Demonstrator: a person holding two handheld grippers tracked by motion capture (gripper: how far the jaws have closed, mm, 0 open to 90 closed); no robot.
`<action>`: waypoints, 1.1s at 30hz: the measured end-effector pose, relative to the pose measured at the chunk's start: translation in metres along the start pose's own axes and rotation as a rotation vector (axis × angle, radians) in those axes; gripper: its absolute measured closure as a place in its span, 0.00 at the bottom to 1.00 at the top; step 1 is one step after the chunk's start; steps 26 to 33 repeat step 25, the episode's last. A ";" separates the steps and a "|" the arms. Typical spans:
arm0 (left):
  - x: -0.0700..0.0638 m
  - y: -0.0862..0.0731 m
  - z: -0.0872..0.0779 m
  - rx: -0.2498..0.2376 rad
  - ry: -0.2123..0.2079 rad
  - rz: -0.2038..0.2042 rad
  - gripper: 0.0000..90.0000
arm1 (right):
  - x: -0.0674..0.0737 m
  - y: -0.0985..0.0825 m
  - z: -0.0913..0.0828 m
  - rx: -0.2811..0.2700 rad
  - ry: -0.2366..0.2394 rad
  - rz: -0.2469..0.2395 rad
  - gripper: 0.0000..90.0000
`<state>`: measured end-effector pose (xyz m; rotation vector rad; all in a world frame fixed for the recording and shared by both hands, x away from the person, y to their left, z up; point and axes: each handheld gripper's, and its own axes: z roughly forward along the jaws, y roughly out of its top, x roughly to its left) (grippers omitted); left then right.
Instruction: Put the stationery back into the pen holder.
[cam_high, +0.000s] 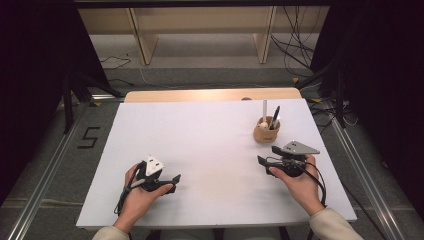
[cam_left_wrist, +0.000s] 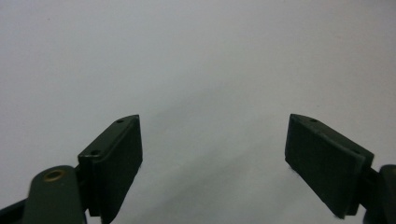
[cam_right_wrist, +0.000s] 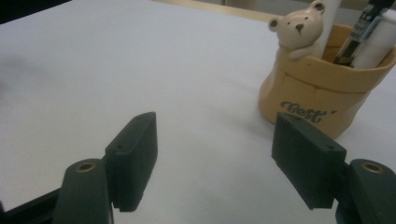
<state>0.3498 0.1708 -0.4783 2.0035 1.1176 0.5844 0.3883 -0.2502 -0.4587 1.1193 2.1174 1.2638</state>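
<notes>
A tan pen holder (cam_high: 266, 131) with a small bear figure on its rim stands on the right half of the white table (cam_high: 210, 135). Pens stick up out of it. In the right gripper view the pen holder (cam_right_wrist: 322, 95) sits at the upper right, just beyond my right gripper (cam_right_wrist: 215, 161), whose jaws are spread wide with nothing between them. From above, my right gripper (cam_high: 266, 156) lies close in front of the holder. My left gripper (cam_high: 172, 183) rests low at the table's front left; in its own view my left gripper (cam_left_wrist: 212, 163) is open over bare white surface.
The table's wooden far edge (cam_high: 212, 94) shows behind the white top. Beyond it are wooden frame legs (cam_high: 147, 47) and loose cables (cam_high: 295, 47) on the floor. Dark stands flank the table on both sides.
</notes>
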 end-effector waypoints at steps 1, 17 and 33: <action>0.000 0.000 0.000 0.000 0.000 0.003 0.21 | 0.001 -0.001 0.000 0.003 0.003 0.002 0.35; -0.001 -0.002 -0.001 0.003 -0.006 0.004 0.21 | 0.006 -0.011 -0.002 0.019 0.021 -0.002 0.35; -0.002 -0.005 -0.003 0.008 -0.013 0.005 0.21 | 0.005 -0.011 -0.002 0.017 0.022 0.000 0.35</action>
